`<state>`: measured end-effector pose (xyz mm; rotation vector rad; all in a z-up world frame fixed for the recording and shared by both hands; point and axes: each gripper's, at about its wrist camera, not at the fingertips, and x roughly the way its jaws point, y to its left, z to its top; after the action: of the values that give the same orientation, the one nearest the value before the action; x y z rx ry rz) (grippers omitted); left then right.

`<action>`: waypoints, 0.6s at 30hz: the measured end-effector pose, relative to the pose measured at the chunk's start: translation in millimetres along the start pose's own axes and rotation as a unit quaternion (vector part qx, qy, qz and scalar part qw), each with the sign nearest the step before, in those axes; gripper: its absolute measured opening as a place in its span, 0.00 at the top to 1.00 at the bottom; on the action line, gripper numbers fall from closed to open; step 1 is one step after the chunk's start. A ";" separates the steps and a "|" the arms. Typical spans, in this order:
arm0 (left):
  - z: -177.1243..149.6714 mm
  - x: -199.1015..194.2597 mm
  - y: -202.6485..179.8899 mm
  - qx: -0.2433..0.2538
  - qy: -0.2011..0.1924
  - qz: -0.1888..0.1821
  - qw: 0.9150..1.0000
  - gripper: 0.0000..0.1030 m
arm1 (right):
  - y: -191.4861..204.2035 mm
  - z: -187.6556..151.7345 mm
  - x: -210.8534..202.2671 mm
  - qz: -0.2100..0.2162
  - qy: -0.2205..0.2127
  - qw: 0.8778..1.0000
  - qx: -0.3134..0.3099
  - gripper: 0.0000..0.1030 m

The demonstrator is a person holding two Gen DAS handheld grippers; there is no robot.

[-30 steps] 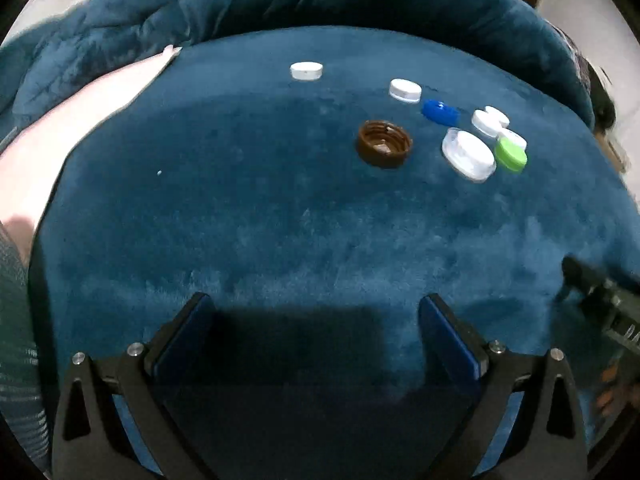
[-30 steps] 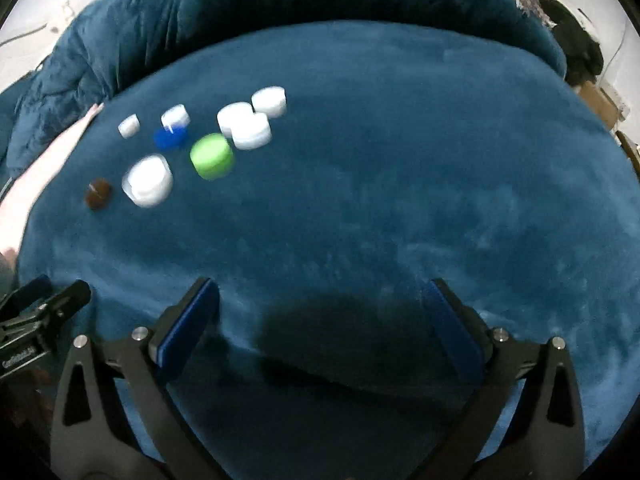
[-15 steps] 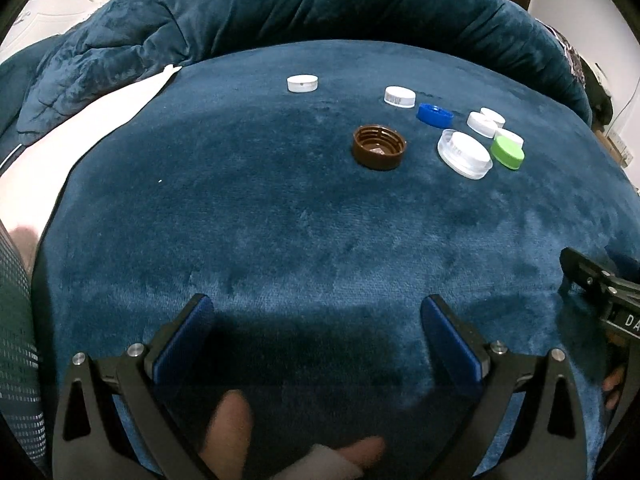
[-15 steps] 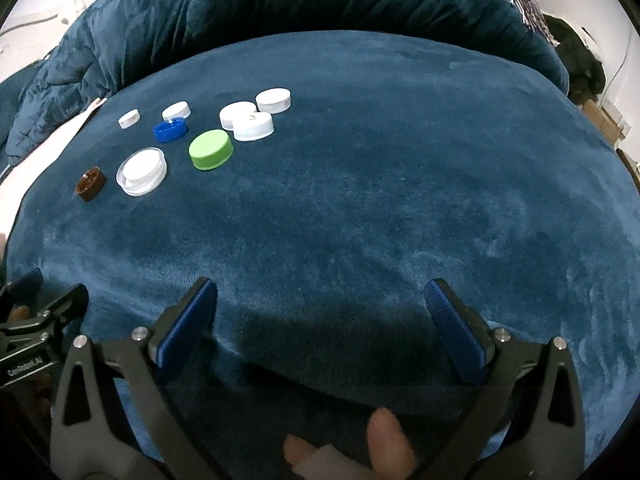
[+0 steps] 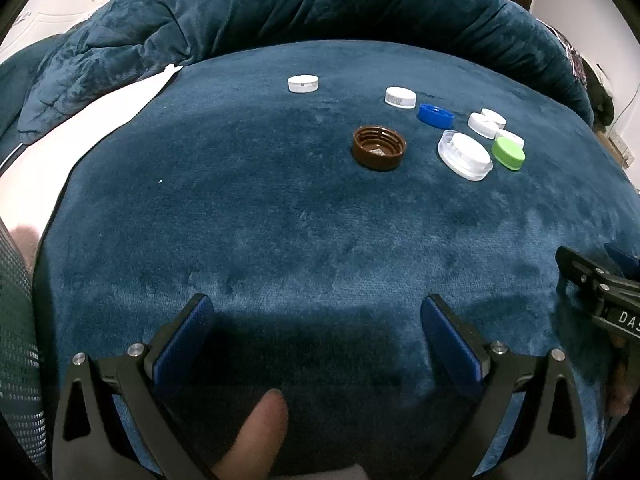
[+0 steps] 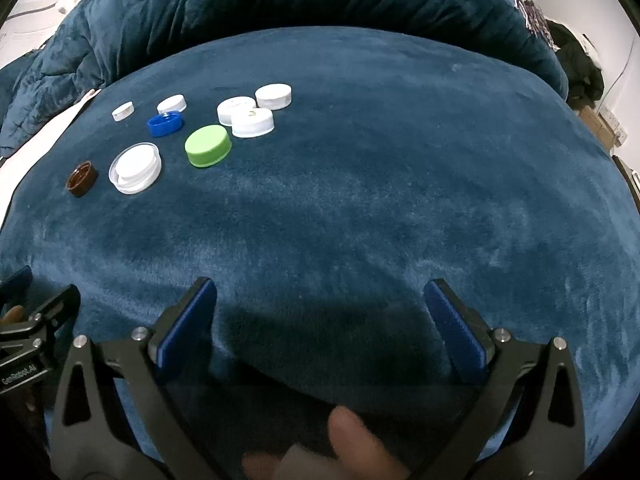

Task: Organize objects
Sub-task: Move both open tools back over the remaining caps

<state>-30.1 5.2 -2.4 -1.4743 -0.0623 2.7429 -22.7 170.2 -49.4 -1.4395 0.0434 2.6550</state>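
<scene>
Several bottle caps lie on a blue plush blanket (image 5: 280, 220). A brown cap (image 5: 379, 147) lies open side up, and shows in the right wrist view (image 6: 82, 179). A wide clear-and-white lid (image 5: 465, 154) (image 6: 135, 167), a green cap (image 5: 508, 153) (image 6: 208, 146), a blue cap (image 5: 435, 115) (image 6: 165, 124) and several white caps (image 5: 303, 83) (image 6: 253, 121) lie around them. My left gripper (image 5: 316, 336) is open and empty, well short of the caps. My right gripper (image 6: 320, 316) is open and empty, to the right of the caps.
The blanket bunches into folds (image 5: 200, 12) at the back. A white sheet (image 5: 60, 128) shows at the left. A thumb (image 5: 256, 436) shows under the left gripper. The right gripper's body (image 5: 600, 292) sits at the right edge of the left wrist view.
Both grippers have risen and pulled back a little, so the caps look farther off. A thumb has come into view under each gripper. The caps have not moved.
</scene>
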 end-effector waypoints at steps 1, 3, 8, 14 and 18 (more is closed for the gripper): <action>0.6 0.0 -0.1 0.000 0.002 0.001 1.000 0.00 | 0.2 0.8 -0.4 0.000 0.003 1.000 0.000 0.00; 0.6 -0.6 0.1 0.001 0.003 0.003 1.000 0.00 | 0.6 3.7 -0.8 -0.003 0.013 1.000 0.000 0.00; -1.3 -0.9 2.0 -0.002 -0.002 -0.003 1.000 0.00 | 3.3 3.0 -1.7 -0.014 0.014 1.000 -0.002 0.00; -1.0 -1.0 2.0 -0.002 -0.002 -0.003 1.000 0.00 | -0.5 3.8 -1.6 -0.002 0.017 1.000 0.003 0.00; -1.3 -0.9 1.6 -0.002 -0.002 -0.003 1.000 0.00 | -2.2 3.5 -1.4 -0.001 0.017 1.000 0.003 0.00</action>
<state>-28.5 3.5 -2.4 -1.4683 -0.0708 2.7422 -24.6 172.6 -46.2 -1.4808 0.0522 2.6268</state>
